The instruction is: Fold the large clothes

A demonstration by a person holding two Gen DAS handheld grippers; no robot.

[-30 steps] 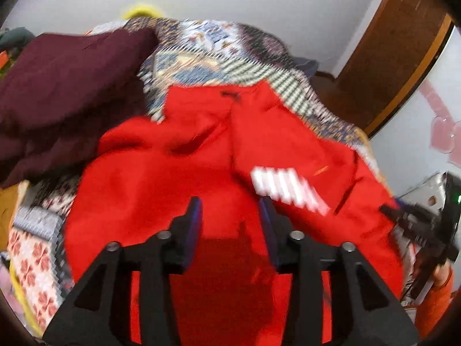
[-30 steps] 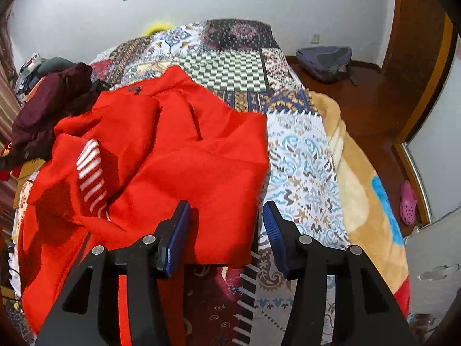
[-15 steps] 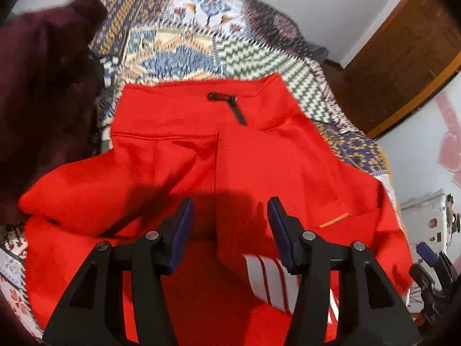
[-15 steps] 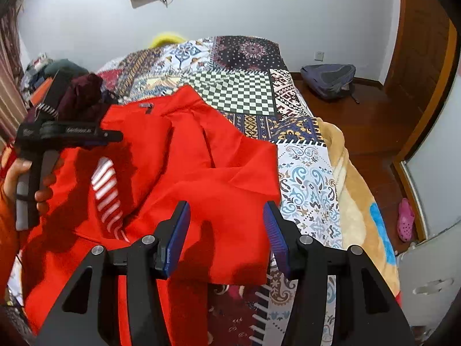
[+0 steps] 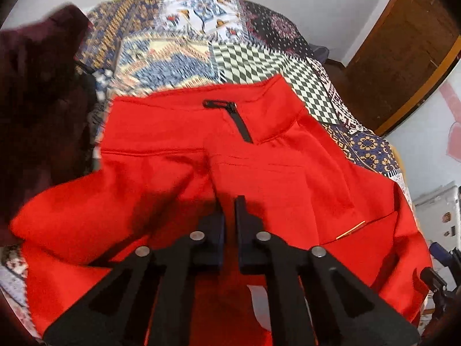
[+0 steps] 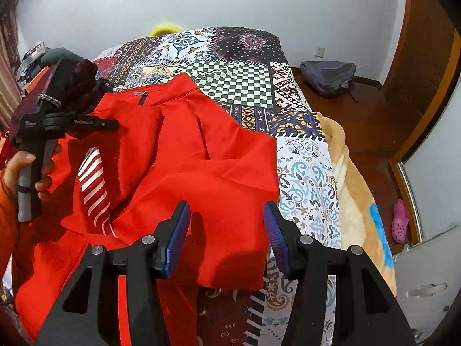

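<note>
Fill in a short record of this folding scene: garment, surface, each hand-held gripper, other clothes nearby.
garment: red jacket, spread crumpled, collar away from the cameras
surface: bed with patchwork quilt
left hand-held gripper: jaws have just been closing, now shut on a fold of the jacket
right hand-held gripper: open, above the jacket's near edge, gripping nothing
other clothes: maroon garment beside the jacket
</note>
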